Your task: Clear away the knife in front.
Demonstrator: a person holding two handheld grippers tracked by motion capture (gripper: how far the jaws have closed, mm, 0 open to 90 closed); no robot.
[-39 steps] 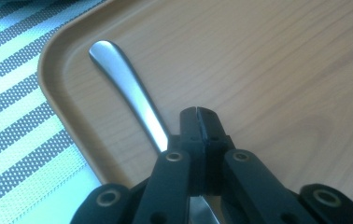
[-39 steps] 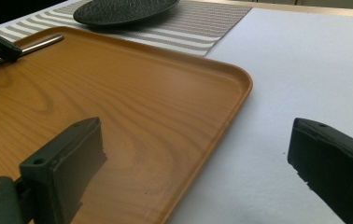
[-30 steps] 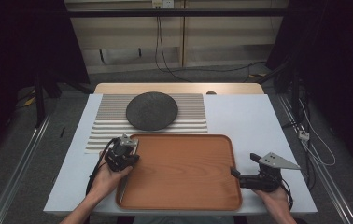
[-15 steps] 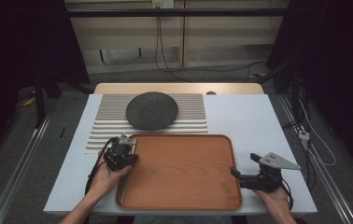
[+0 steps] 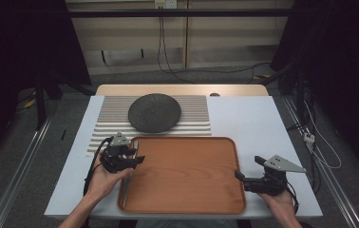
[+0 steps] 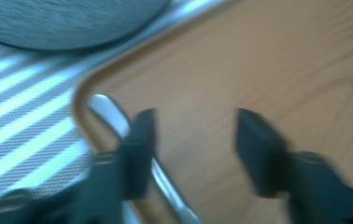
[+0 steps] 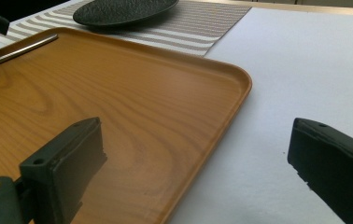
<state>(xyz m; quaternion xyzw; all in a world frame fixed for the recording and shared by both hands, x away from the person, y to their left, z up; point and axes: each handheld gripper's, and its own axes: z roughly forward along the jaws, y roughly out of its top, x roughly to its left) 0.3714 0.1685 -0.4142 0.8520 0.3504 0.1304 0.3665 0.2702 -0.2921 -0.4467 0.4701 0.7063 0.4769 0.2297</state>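
Left gripper (image 5: 137, 159) hovers with fingers spread over a metal rod (image 6: 139, 154) lying along the tray's (image 5: 187, 190) left rim, right gripper (image 5: 239, 175) spread too, so I'd guess that thin rod skids away if pinched off-center.

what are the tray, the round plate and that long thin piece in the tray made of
Tray: looks like wood or wood-print laminate, smooth with visible grain; which one is unclear. Round plate: dark grey, matte, speckled surface, possibly stoneware or cast iron. Long thin piece: shiny silver with bright reflections, likely polished metal, lying along the tray's left edge.
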